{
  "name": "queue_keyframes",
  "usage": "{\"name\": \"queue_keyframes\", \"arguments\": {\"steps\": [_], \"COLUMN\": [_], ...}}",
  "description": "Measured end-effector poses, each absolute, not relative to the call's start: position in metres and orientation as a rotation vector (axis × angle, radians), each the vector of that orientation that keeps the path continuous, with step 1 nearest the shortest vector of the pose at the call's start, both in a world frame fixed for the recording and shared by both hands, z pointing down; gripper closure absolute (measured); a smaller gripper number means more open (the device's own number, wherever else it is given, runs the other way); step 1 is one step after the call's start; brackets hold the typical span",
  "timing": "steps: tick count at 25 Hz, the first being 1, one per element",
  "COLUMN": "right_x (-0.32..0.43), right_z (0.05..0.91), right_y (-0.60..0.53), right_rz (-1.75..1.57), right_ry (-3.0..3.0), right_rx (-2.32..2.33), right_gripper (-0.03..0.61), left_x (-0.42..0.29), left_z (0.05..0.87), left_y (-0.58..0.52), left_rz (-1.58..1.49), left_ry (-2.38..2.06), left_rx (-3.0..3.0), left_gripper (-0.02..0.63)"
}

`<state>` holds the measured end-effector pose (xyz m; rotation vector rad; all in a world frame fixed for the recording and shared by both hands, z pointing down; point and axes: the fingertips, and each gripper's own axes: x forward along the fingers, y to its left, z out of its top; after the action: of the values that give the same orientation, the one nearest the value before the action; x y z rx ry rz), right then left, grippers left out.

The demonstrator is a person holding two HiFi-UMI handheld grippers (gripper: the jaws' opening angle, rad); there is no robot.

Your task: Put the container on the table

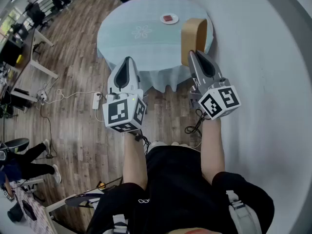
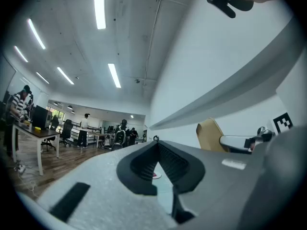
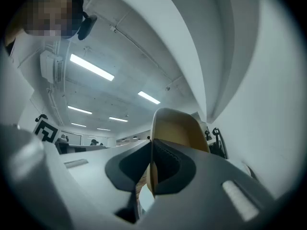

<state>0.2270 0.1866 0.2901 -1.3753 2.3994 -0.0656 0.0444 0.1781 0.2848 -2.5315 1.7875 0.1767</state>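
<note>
The container (image 1: 194, 34) is a tan, cardboard-coloured tub held on its side over the right rim of the round table (image 1: 122, 38), which wears a pale blue cloth. My right gripper (image 1: 193, 53) is shut on the tub's wall; in the right gripper view the tan wall (image 3: 178, 128) rises between the jaws of that gripper (image 3: 151, 147). The left gripper (image 1: 127, 61) hovers before the table's near edge, jaws together with nothing in them (image 2: 154, 143). From the left gripper view the container (image 2: 210, 134) shows at the right.
A small white plate with a red item (image 1: 169, 18) sits at the table's far side. A curved white wall (image 1: 263, 57) runs close on the right. A power strip and cables (image 1: 96, 100) lie on the wooden floor; desks and chairs stand at the left.
</note>
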Motion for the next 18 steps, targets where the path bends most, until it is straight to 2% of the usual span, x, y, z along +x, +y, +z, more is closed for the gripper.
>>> {"name": "queue_keyframes", "arguments": {"steps": [10,18], "right_x": [0.234,0.199], "right_z": [0.292,0.312], "right_y": [0.165,0.100], "right_rz": [-0.111,-0.122], "right_ry": [2.389,2.385], "right_rx": [-1.396,-1.381], "right_gripper": [0.551,0.551], "left_x": [0.047,-0.004], "left_z": [0.290,0.325], "left_y": [0.165,0.108], "left_rz": [0.174,0.152], "left_ry": [1.802,1.891], "left_rx": [-2.535,-2.517], "left_gripper": [0.617,0.617]}}
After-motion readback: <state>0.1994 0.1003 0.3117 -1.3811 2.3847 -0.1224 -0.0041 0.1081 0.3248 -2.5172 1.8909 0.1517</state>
